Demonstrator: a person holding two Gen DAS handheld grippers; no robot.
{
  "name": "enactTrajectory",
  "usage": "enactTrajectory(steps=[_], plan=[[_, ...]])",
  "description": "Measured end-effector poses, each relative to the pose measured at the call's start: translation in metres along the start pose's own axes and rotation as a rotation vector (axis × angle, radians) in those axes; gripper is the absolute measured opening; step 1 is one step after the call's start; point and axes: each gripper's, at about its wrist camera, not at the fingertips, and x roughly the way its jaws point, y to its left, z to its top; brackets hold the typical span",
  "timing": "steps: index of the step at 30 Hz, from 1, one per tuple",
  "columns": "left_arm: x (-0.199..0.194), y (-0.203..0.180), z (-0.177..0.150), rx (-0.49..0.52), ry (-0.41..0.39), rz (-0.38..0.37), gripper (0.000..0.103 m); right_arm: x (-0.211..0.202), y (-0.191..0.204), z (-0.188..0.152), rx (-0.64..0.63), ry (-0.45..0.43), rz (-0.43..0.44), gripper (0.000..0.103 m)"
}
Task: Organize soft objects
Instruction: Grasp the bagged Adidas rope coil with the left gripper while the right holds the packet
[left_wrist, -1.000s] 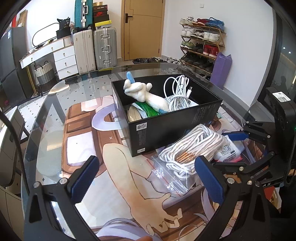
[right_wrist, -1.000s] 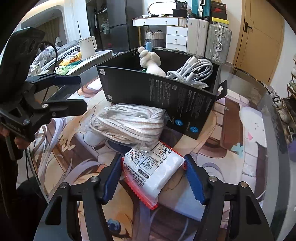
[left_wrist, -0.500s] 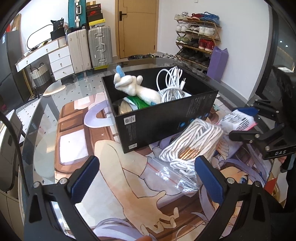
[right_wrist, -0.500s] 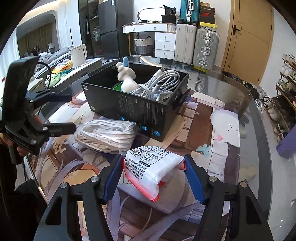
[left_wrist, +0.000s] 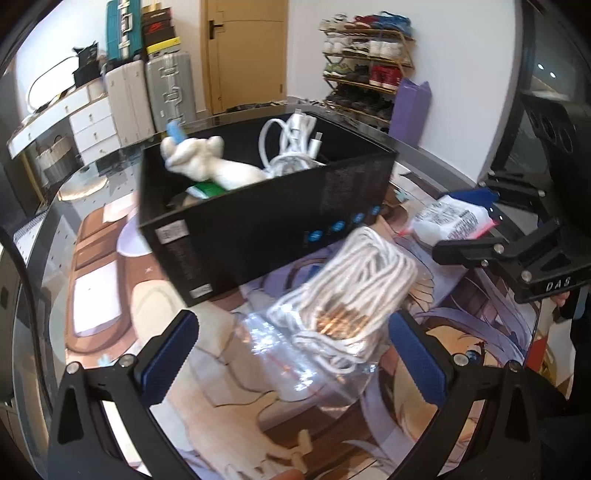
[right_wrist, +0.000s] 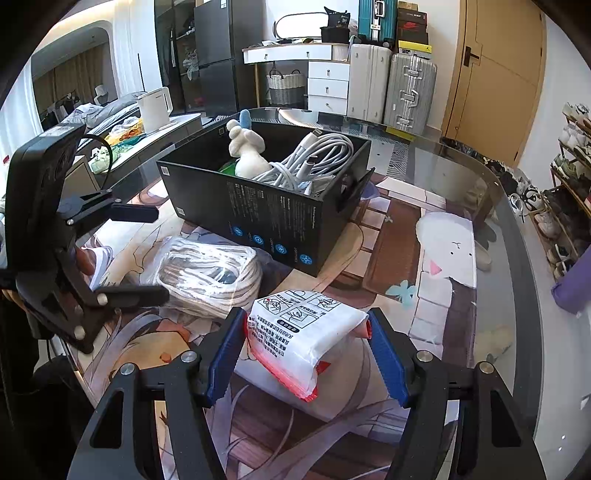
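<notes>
Right gripper (right_wrist: 308, 354) is pinching the squishy white plastic-wrapped packet (right_wrist: 304, 334) across its middle; looks light and crinkly, probably slippery. Left gripper (left_wrist: 291, 354) gapes wide over the bagged coil of white rope (left_wrist: 351, 291).

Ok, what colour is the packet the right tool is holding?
White packet with black print and a red edge, clearest in the right wrist view.

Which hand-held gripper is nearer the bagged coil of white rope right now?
Left. The left hand-held gripper is open right at the rope coil, its pads flanking the near end. The right hand-held gripper is off to the side, shut on a white packet.
</notes>
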Motion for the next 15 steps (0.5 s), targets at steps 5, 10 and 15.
enactTrajectory(steps=[5,10,15], plan=[[0.003,-0.008,0.004,0.025,0.008,-0.017,0.103,-0.001,-0.001,-0.001,-0.001,0.0,-0.001,0.068],[0.006,-0.012,0.011,0.04,0.025,-0.072,0.103,-0.003,-0.003,0.0,0.006,-0.003,0.0,0.068],[0.013,-0.027,0.021,0.112,0.063,-0.081,0.103,-0.006,-0.005,-0.002,0.011,-0.01,0.006,0.068]])
